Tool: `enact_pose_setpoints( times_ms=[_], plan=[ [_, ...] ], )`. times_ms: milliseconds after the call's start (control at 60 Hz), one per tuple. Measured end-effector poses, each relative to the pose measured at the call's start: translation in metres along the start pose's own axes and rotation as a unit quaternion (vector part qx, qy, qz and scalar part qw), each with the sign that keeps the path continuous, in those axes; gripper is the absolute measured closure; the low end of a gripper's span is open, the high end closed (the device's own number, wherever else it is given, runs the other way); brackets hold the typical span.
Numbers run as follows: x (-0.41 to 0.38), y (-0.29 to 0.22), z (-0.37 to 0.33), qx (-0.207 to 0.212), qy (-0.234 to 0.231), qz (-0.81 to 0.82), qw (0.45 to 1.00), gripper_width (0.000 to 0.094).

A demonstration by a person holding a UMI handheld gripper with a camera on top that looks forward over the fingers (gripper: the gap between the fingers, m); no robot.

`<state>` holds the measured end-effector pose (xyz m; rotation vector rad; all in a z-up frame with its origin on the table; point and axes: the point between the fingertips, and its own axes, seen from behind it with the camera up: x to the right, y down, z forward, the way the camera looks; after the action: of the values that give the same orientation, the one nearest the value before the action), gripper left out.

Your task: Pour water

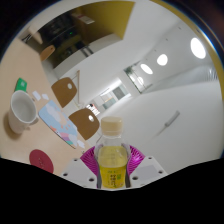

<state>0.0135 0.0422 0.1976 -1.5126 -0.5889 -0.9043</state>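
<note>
My gripper (113, 163) is shut on a clear bottle (112, 158) of yellow liquid with a pale cap; both pink pads (92, 159) press on its sides. The view is tilted, and the bottle is held up off the table. A white mug (21, 112) stands on the table (45, 135) to the left, beyond the fingers. Just right of the mug lies a clear plastic bottle (47, 107) with a white cap.
A red round coaster (39, 159) lies on the table near the left finger. Two brown chairs (66, 91) stand behind the table. Beyond them are a room with ceiling lights (161, 59) and a corridor.
</note>
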Motion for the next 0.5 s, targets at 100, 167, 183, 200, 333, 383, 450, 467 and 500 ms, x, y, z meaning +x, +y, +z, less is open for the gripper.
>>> enact_pose_setpoints(
  times_ms=[100,167,183,200,333,383,450,467,500],
  plan=[
    [-0.016,-0.054,-0.004,0.031,0.007,-0.22,0.975,0.0605],
    [-0.043,-0.082,-0.005,0.058,0.015,-0.361,0.931,0.0607],
    [-0.049,-0.086,-0.005,0.062,0.016,-0.386,0.92,0.0605],
    [-0.044,-0.083,-0.009,0.065,0.011,-0.412,0.909,0.0606],
    [-0.083,-0.097,-0.013,0.086,0.017,-0.568,0.818,0.0605],
    [-0.061,-0.086,-0.037,0.088,0.012,-0.597,0.797,0.0606],
    [-0.059,-0.083,-0.044,0.088,0.013,-0.613,0.785,0.0604],
    [-0.061,-0.083,-0.044,0.086,0.009,-0.613,0.785,0.0605],
    [-0.057,-0.083,-0.047,0.085,0.009,-0.605,0.791,0.0606]
  ],
)
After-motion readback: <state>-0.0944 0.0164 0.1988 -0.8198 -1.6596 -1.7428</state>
